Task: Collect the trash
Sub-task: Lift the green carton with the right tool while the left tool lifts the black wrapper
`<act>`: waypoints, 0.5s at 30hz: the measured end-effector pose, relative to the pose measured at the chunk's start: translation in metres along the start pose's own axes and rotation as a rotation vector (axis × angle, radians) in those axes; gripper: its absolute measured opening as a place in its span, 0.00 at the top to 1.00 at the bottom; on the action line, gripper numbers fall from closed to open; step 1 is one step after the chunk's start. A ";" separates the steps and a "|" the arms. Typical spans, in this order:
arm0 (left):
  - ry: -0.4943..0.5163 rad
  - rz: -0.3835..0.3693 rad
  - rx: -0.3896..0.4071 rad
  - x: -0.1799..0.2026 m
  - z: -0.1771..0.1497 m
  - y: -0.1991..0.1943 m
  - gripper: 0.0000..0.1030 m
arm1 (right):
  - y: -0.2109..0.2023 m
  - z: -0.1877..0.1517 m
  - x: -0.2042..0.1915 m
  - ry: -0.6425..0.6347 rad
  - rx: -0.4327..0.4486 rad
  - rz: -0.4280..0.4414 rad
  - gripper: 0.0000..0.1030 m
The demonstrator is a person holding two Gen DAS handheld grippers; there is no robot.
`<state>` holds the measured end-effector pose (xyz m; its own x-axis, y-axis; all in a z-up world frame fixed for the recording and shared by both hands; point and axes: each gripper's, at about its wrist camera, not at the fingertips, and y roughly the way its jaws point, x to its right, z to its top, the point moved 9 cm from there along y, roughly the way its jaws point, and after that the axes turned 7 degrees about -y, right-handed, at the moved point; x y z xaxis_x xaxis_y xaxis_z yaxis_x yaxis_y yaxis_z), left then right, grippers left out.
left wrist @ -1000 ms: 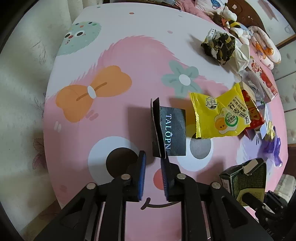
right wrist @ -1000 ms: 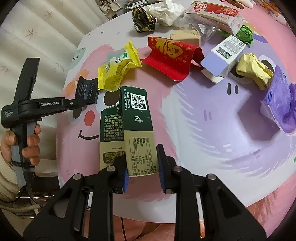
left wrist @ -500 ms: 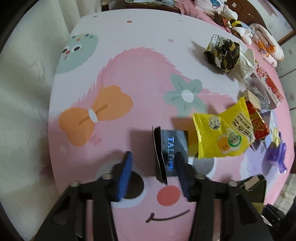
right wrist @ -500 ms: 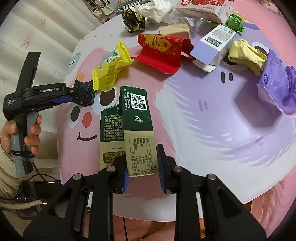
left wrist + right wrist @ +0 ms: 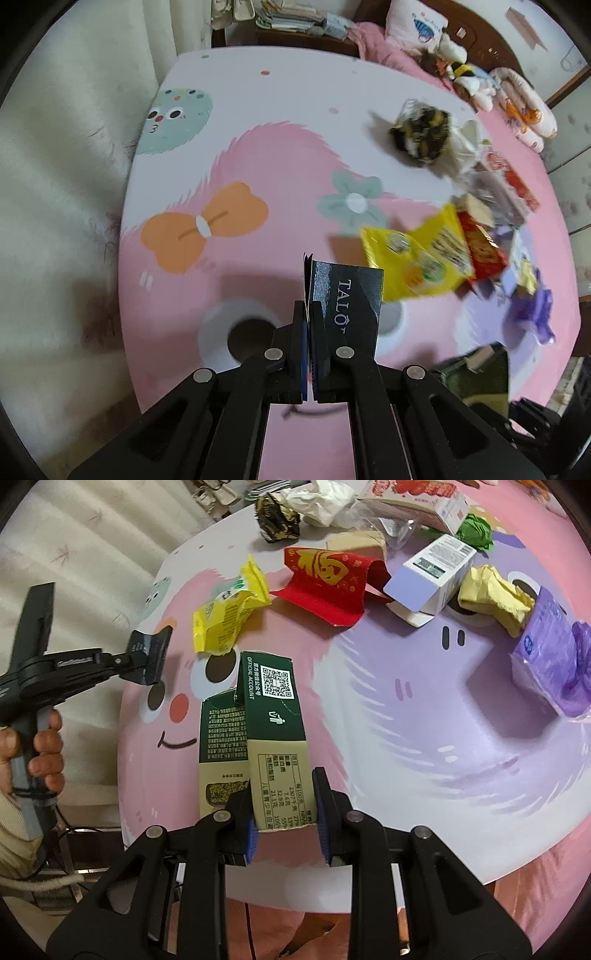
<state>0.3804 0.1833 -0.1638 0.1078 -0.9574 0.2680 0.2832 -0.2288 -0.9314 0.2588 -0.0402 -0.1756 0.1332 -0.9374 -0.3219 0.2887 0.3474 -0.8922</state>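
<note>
Black folded card (image 5: 343, 295) pinched tight in the left gripper (image 5: 309, 325), lifted off the table (image 5: 258, 147); the right gripper (image 5: 284, 812) clamps the green carton (image 5: 266, 716). Plenty remains: yellow packet (image 5: 225, 616) at eleven o'clock, red envelope (image 5: 328, 579) at twelve, purple bag (image 5: 554, 657) at two.

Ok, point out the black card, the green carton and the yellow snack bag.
black card (image 5: 347, 295), left wrist view, printed face.
green carton (image 5: 271, 716), right wrist view, dark green panel.
yellow snack bag (image 5: 225, 616), right wrist view, front middle.

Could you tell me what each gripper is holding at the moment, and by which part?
The left gripper pinches the black card by its near edge; the right gripper clamps the green carton at its near end.
</note>
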 end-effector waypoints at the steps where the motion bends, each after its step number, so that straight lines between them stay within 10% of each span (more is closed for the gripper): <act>1: 0.000 -0.003 0.011 0.003 -0.008 -0.009 0.99 | -0.004 -0.002 0.000 -0.013 0.001 0.005 0.79; 15: -0.110 0.002 0.104 0.076 -0.224 -0.075 0.99 | -0.071 -0.107 0.032 -0.299 0.003 0.076 0.78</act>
<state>0.1541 0.0886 -0.1290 0.2104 -0.9314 0.2972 0.3796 -0.2022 -0.9028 0.1411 -0.0980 -0.1563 0.4273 -0.8597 -0.2798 0.2701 0.4167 -0.8680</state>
